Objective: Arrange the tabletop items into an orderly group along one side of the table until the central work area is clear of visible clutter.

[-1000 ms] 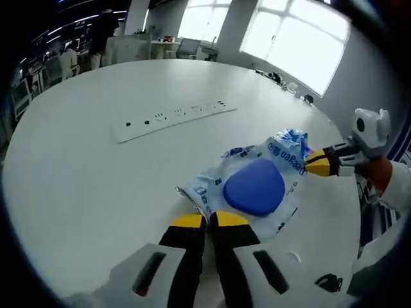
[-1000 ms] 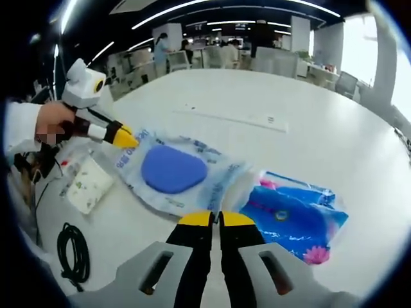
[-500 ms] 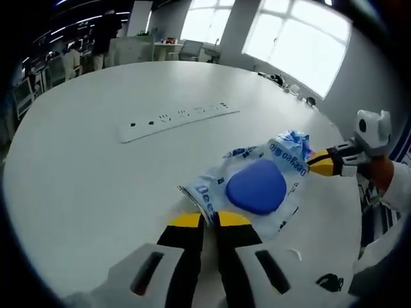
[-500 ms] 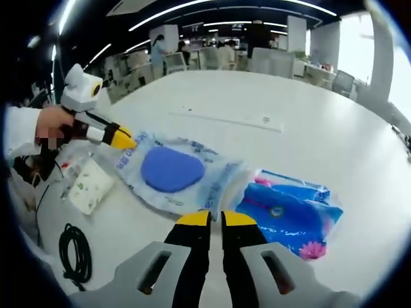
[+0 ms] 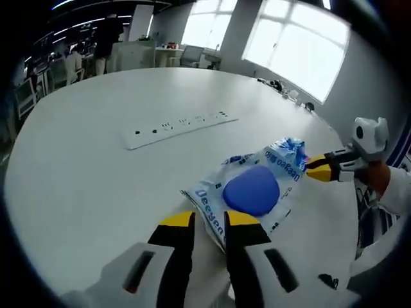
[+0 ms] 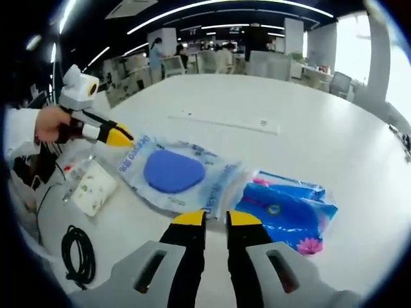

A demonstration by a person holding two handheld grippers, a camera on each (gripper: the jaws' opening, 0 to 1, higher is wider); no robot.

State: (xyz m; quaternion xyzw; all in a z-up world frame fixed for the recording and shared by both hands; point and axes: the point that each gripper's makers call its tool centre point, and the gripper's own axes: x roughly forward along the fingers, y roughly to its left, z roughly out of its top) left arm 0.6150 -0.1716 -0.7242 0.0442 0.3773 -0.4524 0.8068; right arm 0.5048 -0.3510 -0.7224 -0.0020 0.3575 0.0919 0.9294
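A clear plastic bag printed with blue lettering [image 5: 282, 168] [image 6: 218, 183] lies on the white table [image 5: 77, 173], with a rounded blue pad [image 5: 252, 191] [image 6: 173, 172] inside. My left gripper [image 5: 209, 221] is at the bag's near corner, its jaws slightly open with the bag's edge in the gap. In the right gripper view the left gripper [image 6: 119, 136] touches the bag's far-left corner. My right gripper [image 6: 216, 218] is slightly open just short of the bag's near edge. In the left gripper view the right gripper [image 5: 318, 168] is at the bag's crumpled far end.
A blue tissue pack with a pink flower [image 6: 286, 212] lies beside the bag. A white power strip [image 5: 183, 122] [image 6: 225, 122] runs across the table's middle. A small white packet [image 6: 93, 186] and a coiled black cable [image 6: 77, 253] lie near the table's edge. People and desks are far behind.
Both grippers' jaws have parted from nearly touching to a narrow gap. The bag has shifted little; both cameras have moved slightly.
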